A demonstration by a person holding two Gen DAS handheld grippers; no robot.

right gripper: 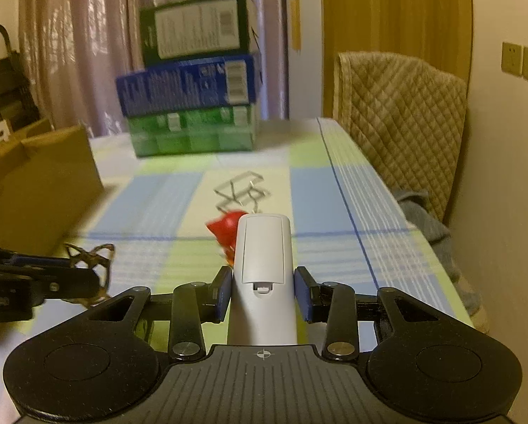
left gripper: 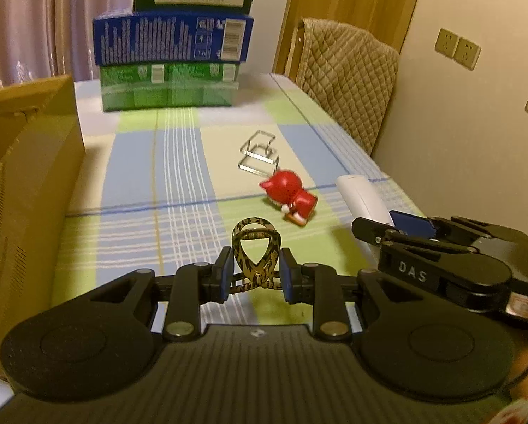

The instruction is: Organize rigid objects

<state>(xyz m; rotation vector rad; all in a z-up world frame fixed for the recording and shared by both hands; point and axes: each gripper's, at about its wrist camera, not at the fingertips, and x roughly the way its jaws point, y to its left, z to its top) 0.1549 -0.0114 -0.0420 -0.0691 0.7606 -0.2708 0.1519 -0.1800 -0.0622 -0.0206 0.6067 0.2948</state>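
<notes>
My left gripper (left gripper: 256, 277) is shut on a leopard-print hair claw clip (left gripper: 255, 247), held above the checked tablecloth (left gripper: 158, 176). The same clip (right gripper: 90, 258) and the left gripper's fingers (right gripper: 45, 277) show at the left of the right wrist view. My right gripper (right gripper: 262, 291) is shut on a white remote control (right gripper: 262, 258), back side up with its battery cover showing. That remote (left gripper: 361, 196) and the right gripper's fingers (left gripper: 373, 229) appear at the right of the left wrist view. A red toy figure (left gripper: 290, 196) lies on its side, partly hidden behind the remote (right gripper: 226, 229).
A clear acrylic stand (left gripper: 258, 152) lies beyond the toy. An open cardboard box (left gripper: 27, 183) stands at the left. Stacked green and blue cartons (left gripper: 172, 63) sit at the table's far end. A quilted chair back (left gripper: 345, 81) and wall flank the right edge.
</notes>
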